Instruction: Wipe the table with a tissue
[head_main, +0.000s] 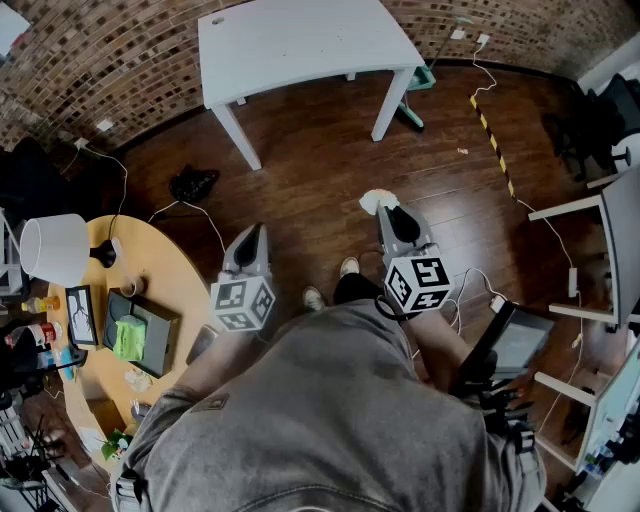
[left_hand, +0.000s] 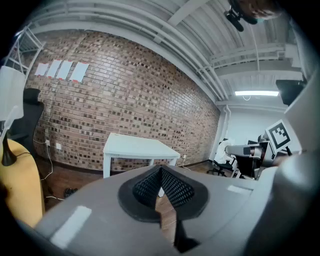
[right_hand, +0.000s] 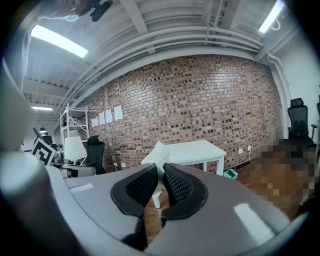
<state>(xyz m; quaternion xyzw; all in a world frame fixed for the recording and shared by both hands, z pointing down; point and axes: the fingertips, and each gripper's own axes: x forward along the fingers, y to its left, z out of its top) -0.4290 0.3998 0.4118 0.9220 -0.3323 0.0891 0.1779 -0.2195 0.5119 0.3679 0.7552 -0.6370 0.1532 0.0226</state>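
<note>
Right gripper (head_main: 390, 212) pinches a white tissue (head_main: 375, 200), left gripper (head_main: 256, 230) is clenched on nothing, and the white table (head_main: 300, 45), well apart at twelve o'clock, looks not yet wiped.

Head view: I'm on the person's head, looking steeply down at the wooden floor (head_main: 330, 170).
Left gripper view: tight behind its jaws, facing level ahead.
Right gripper view: same, tight and level.
Shared: white table (head_main: 300, 40) ahead, all three catch it.
</note>
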